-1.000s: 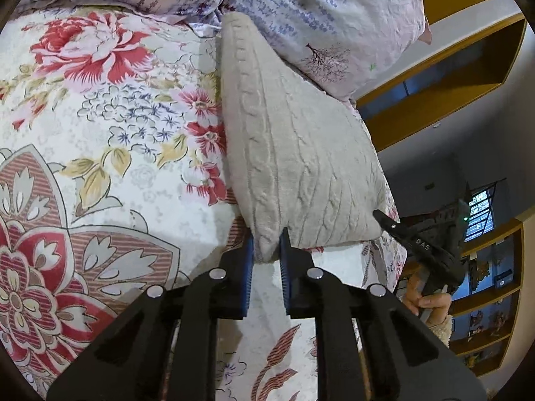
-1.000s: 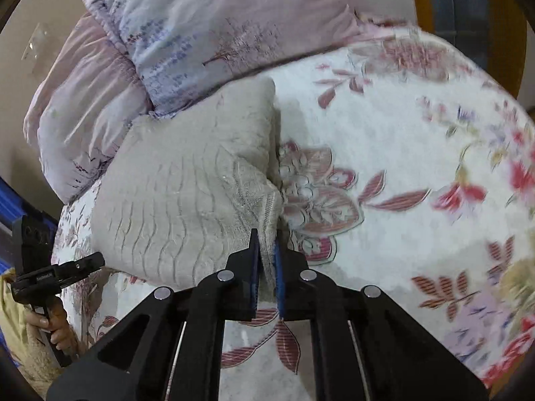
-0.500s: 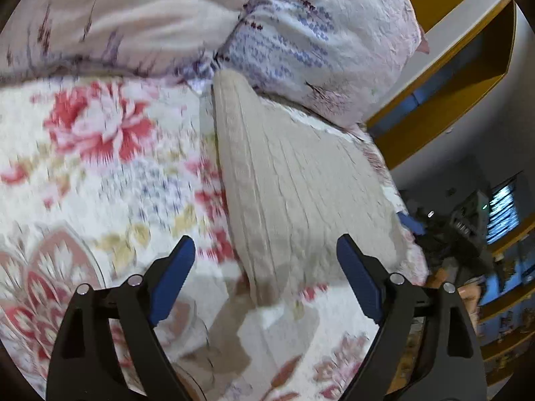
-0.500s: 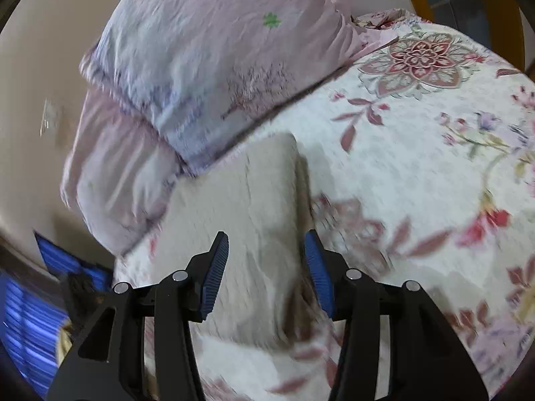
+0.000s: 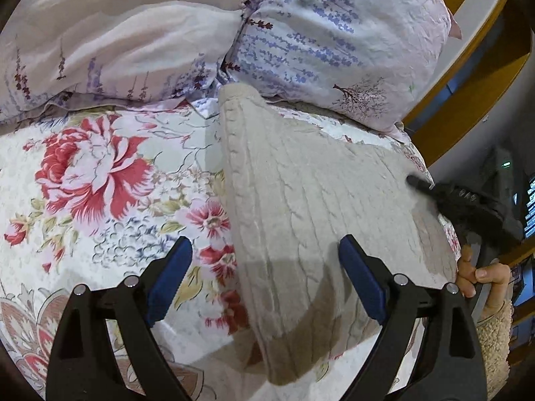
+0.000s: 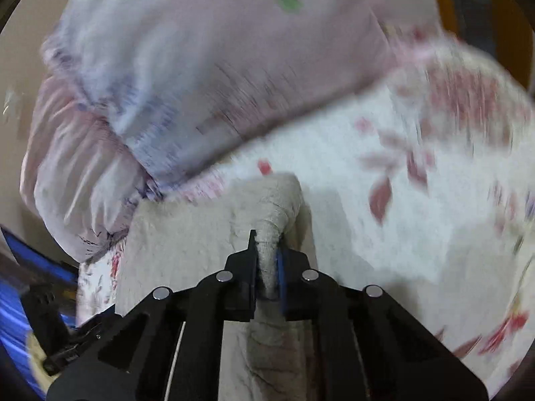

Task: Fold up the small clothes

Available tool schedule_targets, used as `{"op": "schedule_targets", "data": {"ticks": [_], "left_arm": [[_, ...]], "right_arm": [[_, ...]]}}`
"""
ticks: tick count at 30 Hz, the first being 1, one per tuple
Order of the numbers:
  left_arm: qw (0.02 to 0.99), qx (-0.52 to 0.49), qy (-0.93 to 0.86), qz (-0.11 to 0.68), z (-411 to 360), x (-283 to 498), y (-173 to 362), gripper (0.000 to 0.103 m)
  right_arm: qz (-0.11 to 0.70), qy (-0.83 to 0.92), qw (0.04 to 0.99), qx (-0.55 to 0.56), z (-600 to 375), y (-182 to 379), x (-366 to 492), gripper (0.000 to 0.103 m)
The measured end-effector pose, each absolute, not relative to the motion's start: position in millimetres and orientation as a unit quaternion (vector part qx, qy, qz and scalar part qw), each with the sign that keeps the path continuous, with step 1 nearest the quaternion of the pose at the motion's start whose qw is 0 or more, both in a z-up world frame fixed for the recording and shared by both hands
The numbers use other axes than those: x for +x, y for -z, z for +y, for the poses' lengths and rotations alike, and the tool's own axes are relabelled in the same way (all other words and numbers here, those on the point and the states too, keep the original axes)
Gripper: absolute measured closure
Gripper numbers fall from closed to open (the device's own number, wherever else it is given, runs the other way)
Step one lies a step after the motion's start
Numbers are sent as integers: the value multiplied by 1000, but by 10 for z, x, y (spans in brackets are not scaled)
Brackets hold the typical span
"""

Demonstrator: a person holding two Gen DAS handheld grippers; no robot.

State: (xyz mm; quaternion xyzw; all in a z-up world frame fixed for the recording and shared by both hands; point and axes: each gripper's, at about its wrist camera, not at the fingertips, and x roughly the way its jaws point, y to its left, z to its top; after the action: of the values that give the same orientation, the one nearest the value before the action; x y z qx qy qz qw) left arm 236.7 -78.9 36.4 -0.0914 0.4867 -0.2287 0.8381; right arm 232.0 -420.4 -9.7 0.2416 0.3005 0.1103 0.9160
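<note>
A beige cable-knit sweater [image 5: 317,217] lies folded on the floral bedspread [image 5: 100,183], its far end touching the pillows. My left gripper [image 5: 264,250] hovers open over the sweater's near left part, its blue pads wide apart and off the cloth. In the right wrist view, which is blurred, my right gripper [image 6: 265,254] is shut on a raised fold of the sweater [image 6: 187,240]. The left wrist view shows that right gripper [image 5: 418,183] at the sweater's right edge, with a hand [image 5: 481,277] on its handle.
Two lilac-printed pillows [image 5: 334,33] [image 5: 117,40] lean at the head of the bed, right behind the sweater. A yellow wooden frame [image 5: 468,77] stands past the bed's right edge, with shelves beyond. Bare bedspread [image 6: 418,234] stretches to the sweater's right in the right wrist view.
My left gripper let go of the sweater's near edge, opened wide and drew back. My right gripper released its edge, opened, moved along the sweater and shut on a raised fold.
</note>
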Motion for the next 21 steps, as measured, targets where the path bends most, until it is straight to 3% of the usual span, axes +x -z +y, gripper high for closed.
{"op": "schedule_targets", "data": {"ticks": [3, 8, 11, 15, 21], "left_arm": [[840, -88, 230, 483, -835, 2382, -368, 14], [840, -82, 237, 480, -914, 2408, -343, 13], [843, -76, 236, 477, -934, 2400, -347, 12], [847, -75, 233, 473, -919, 2379, -368, 12], [853, -65, 227, 466, -934, 2328, -403, 12]], "right_arm": [[256, -88, 938, 218, -4197, -78, 2233, 94], [339, -19, 919, 202, -4215, 315, 2540, 94], [342, -18, 916, 207, -4208, 355, 2549, 93], [323, -16, 924, 206, -4220, 211, 2396, 80], [277, -64, 939, 193, -4128, 21, 1992, 75]]}}
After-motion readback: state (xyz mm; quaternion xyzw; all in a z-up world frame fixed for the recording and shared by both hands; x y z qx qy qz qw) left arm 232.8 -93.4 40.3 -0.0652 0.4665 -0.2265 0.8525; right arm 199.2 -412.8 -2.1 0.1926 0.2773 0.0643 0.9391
